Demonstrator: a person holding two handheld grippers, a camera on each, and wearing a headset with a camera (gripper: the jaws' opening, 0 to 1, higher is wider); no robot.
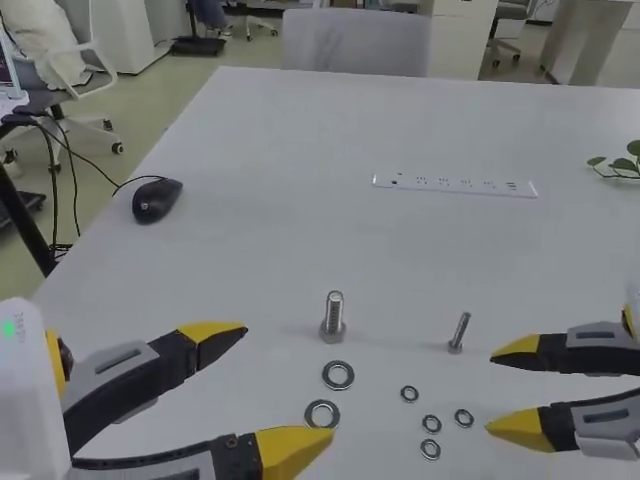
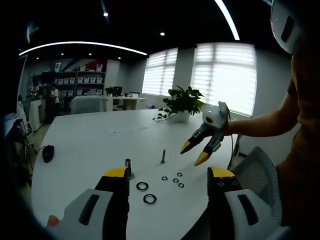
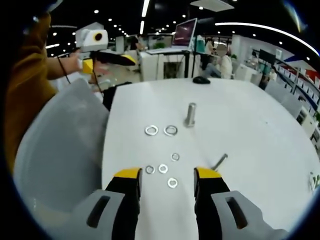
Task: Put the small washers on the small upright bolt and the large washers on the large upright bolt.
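Open-plan office, swivel chair (image 1: 88, 85), desk monitor (image 3: 184, 32), computer mouse (image 1: 157, 198), perhaps shelves (image 2: 75, 82) behind

I count, all silver:
- large bolt (image 1: 334, 315), upright on its head
- small bolt (image 1: 459, 332), upright, to its right
- two large washers (image 1: 338, 375), flat, just my side of the large bolt
- four small washers (image 1: 431, 424), flat, loosely clustered near the small bolt

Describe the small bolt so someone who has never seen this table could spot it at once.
On the white table, two bolts stand near the front edge. The small bolt is the right-hand one in the head view, just beyond the small washers; it is clearly thinner than the large bolt beside it.
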